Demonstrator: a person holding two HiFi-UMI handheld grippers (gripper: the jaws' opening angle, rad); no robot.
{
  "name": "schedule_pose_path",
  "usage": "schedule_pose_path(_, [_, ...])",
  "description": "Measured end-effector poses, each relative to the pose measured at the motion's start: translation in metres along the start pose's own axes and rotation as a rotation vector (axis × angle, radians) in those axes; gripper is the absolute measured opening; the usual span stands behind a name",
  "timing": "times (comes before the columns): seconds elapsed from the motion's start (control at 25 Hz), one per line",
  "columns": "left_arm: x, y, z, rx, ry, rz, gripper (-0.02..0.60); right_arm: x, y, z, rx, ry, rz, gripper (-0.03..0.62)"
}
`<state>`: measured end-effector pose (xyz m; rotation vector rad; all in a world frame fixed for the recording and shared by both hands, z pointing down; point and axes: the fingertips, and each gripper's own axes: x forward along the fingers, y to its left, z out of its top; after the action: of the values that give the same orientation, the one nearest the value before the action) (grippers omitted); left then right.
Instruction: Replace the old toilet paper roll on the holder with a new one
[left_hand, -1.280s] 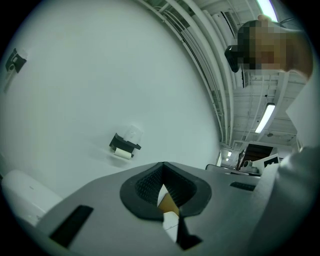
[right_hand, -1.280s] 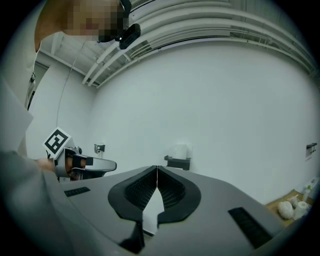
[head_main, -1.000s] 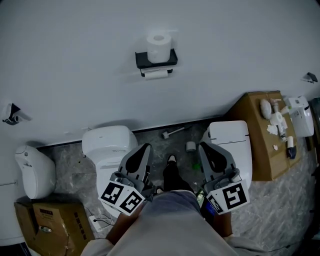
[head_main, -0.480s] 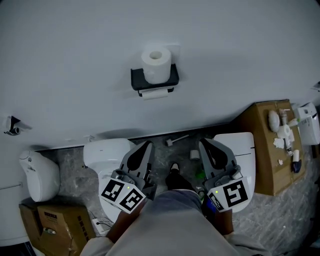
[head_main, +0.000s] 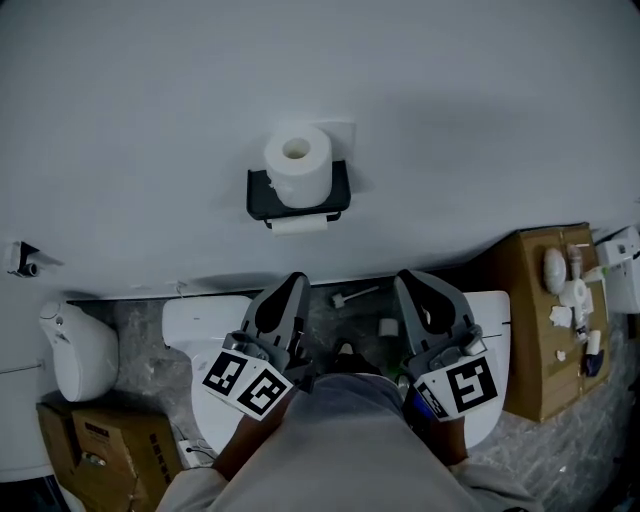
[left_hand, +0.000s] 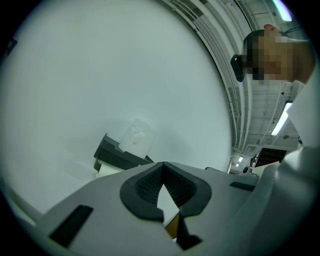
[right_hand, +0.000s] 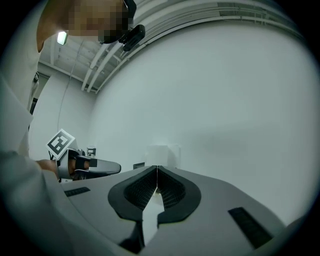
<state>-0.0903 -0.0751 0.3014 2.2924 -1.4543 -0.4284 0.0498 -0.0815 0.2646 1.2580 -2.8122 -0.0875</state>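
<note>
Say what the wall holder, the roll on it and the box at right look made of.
Holder: black, matt, sharp-edged; probably painted metal or plastic, can't tell which.
Roll: white paper wound round a hollow core.
Box: cardboard, judging by its plain brown, dull face.

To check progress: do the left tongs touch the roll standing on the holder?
Apart. The head view shows bare wall between the left tongs and the roll.
</note>
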Motion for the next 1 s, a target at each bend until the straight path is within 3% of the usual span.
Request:
schedule_pose_path(0.32, [0.026,0.015,-0.009,-0.110,-0.022,0.036,0.005,0.022,-0.014,-0.013,0.019,0.020,0.053,0.017])
schedule_pose_path(0.6, [0.039,0.031,-0.012,-0.144,-0.019,0.053,0.005,0.046,-0.010,-0.017,0.015,0.038,0.096,0.018])
schedule_pose_path(1.0, [0.059,0.065,-0.032,-0.401,-0.068,0.084,0.005,0.069,-0.010,-0.029,0.024,0.093,0.108,0.018])
